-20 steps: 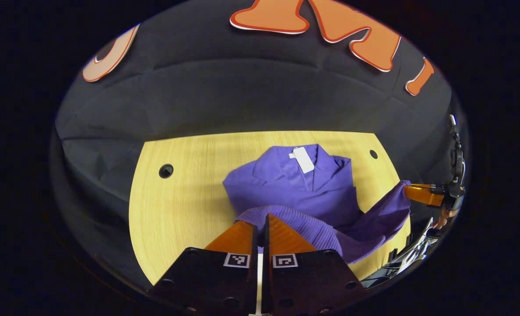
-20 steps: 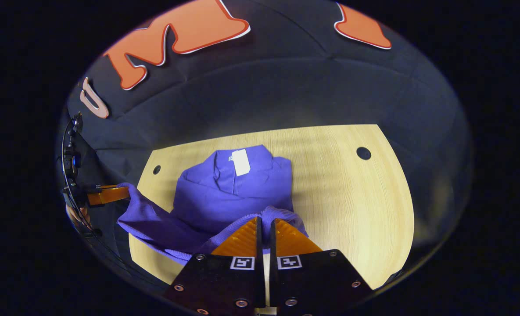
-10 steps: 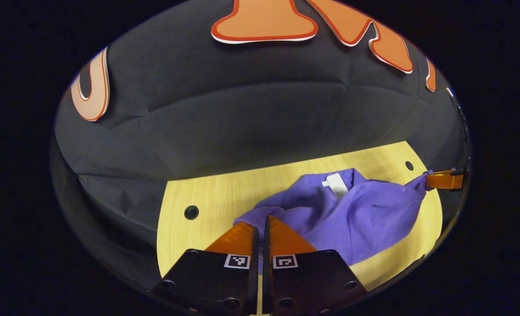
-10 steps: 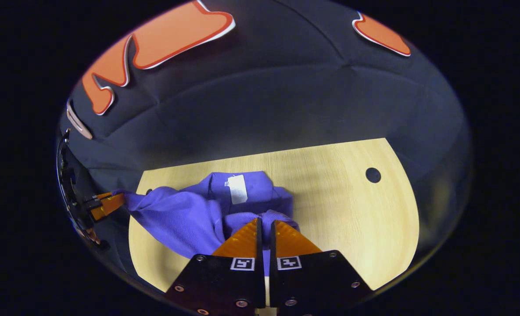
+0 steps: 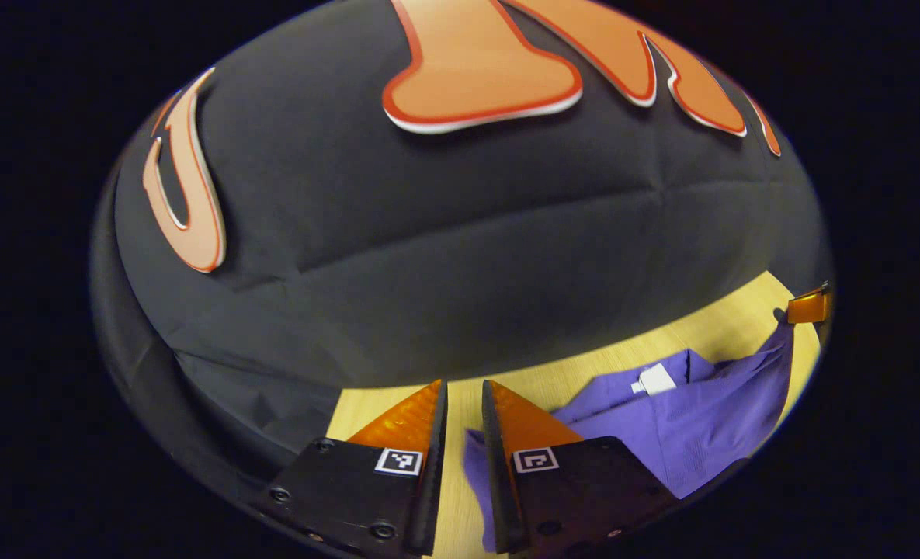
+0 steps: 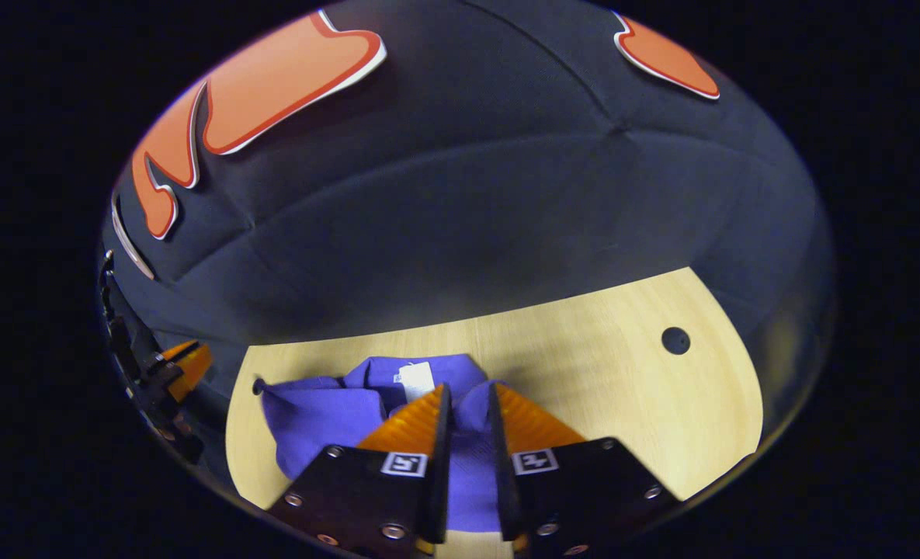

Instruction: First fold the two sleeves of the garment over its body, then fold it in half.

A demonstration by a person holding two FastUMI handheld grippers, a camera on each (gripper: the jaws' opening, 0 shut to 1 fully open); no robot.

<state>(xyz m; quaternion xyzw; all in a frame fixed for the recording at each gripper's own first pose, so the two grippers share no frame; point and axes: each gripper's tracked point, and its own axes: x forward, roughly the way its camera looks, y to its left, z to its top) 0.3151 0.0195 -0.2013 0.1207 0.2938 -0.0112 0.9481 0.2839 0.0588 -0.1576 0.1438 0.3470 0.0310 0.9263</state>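
Purple knitted garment (image 6: pixel 328 415) lies folded on the light wooden table (image 6: pixel 623 388), with its white rectangular neck label (image 6: pixel 415 379) facing up near the top of the bundle. In the right gripper view the right gripper (image 6: pixel 466 396) stands just over the garment, directly in front of the label; its two fingers are a little apart, with purple cloth showing in the narrow gap between them, and they do not press on the cloth as far as I can see. To the right of the garment the table is bare wood, with a small round black hole (image 6: pixel 675 340) well apart from the cloth. At the left edge of this view, beyond the left corner of the garment, the left gripper (image 6: pixel 184 361) shows small and partly cut off.

In the left gripper view the left gripper (image 5: pixel 463 392) is at the left side of the garment (image 5: pixel 692 435) — its fingers are also slightly parted, with bare table (image 5: pixel 460 497) and an edge of purple cloth seen in the gap, and they hold nothing. The label (image 5: pixel 654 380) shows here too, to the right of the fingers. Far right of the garment, at the rim of the view, a tip of the right gripper (image 5: pixel 809 307) is near the raised corner of the cloth; whether it touches it I cannot tell
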